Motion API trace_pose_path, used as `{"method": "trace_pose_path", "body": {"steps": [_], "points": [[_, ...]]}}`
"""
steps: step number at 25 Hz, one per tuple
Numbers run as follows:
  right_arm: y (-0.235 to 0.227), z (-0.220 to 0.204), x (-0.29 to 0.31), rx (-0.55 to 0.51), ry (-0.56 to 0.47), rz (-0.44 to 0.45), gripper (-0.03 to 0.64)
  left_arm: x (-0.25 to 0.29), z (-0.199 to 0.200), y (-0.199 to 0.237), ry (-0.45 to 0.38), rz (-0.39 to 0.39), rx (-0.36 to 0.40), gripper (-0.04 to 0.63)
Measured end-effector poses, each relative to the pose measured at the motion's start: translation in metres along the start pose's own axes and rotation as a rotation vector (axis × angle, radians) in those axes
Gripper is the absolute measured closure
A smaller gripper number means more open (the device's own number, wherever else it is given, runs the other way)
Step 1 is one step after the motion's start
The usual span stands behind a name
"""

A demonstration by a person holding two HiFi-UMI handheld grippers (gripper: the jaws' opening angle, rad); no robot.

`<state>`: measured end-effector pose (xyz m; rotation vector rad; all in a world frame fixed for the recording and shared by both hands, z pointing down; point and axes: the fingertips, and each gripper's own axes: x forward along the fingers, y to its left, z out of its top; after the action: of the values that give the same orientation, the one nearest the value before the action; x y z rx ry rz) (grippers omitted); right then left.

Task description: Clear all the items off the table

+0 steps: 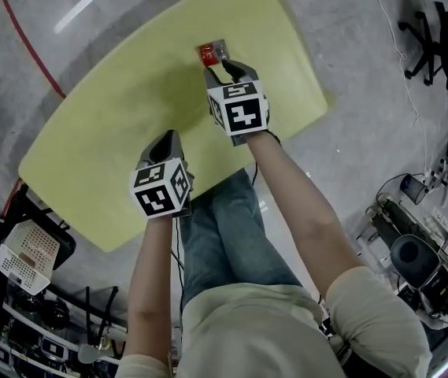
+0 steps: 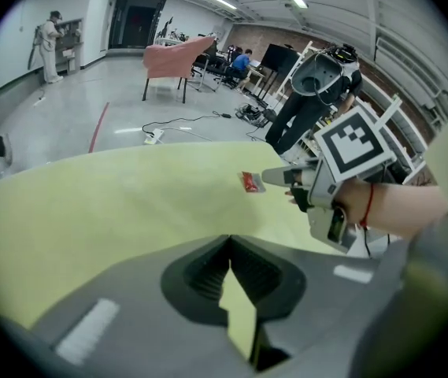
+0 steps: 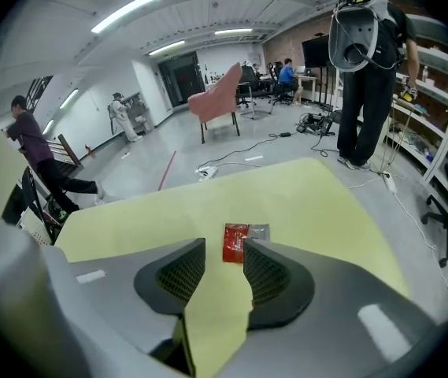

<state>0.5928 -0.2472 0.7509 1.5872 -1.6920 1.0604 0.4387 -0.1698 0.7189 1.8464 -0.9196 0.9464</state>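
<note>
Red packet (image 3: 235, 242) lies on yellow table (image 3: 302, 191) beyond spread right tool (image 1: 225, 71); left tool (image 2: 229, 246) closed.

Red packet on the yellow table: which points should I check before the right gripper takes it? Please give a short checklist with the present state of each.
1. Right gripper jaws apart: ok.
2. Red packet in line with the gap: ok, it lies just beyond the jaw tips.
3. Packet between the pads: not ok, the pads have not reached it yet.
4. Packet flat on the table: ok.
5. Left gripper clear of the path: ok, it is shut, empty and away from the packet.
</note>
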Motion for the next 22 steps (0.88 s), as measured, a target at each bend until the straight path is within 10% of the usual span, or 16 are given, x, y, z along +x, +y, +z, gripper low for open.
{"method": "trace_pose_path", "body": {"steps": [15,22], "points": [[-0.011,-0.013,0.065,-0.034,0.081,-0.011,0.354,0.030,-0.015,0.022,0.021,0.003,-0.047,0.586],[-0.022,-0.011,0.069,-0.113,0.061,-0.117,0.405,0.034,-0.024,0.013,0.040,-0.013,-0.056,0.586]]}}
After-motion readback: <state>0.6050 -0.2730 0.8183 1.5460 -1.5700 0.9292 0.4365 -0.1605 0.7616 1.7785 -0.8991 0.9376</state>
